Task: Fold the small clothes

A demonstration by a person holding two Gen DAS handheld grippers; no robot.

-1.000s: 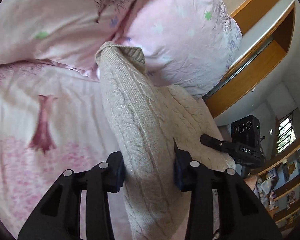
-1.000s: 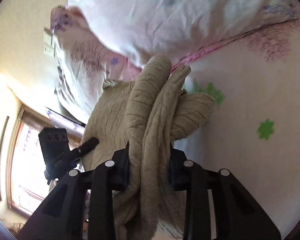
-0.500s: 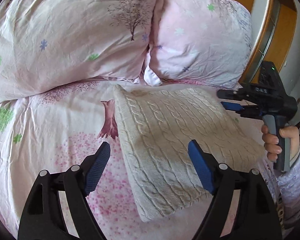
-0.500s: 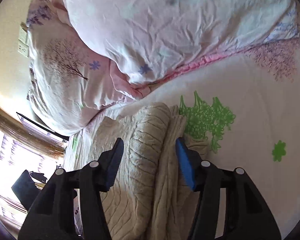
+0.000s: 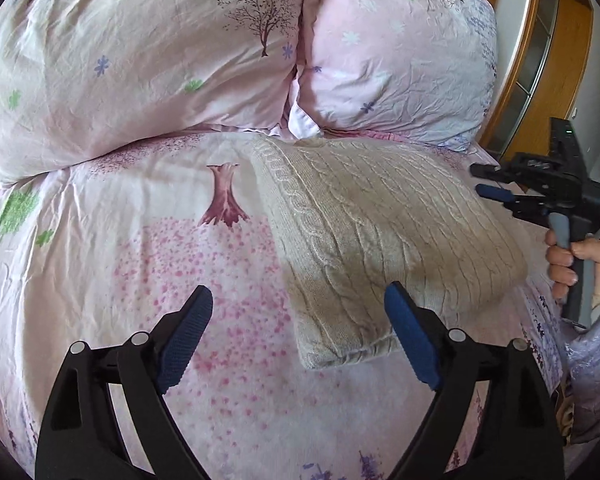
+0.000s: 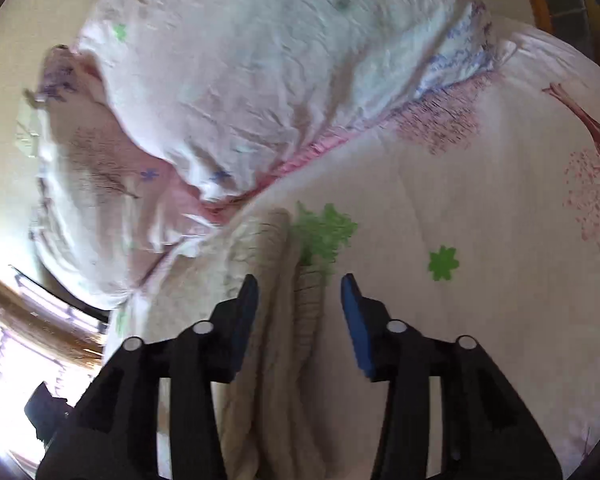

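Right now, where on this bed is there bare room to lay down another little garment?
The widest bare stretch of bedspread lies left of the folded sweater, below the pillows. A thinner strip runs in front of the sweater. It is crowded on the right, where the right tongs hover beside the sweater.

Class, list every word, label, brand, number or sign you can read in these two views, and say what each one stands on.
None can be read.
Right gripper: its housing carries no legible lettering in the left wrist view; any label is too small and blurred.
Pillows and bedsheet: printed trees and flowers only, no text.
Sweater: no tag or label shows.
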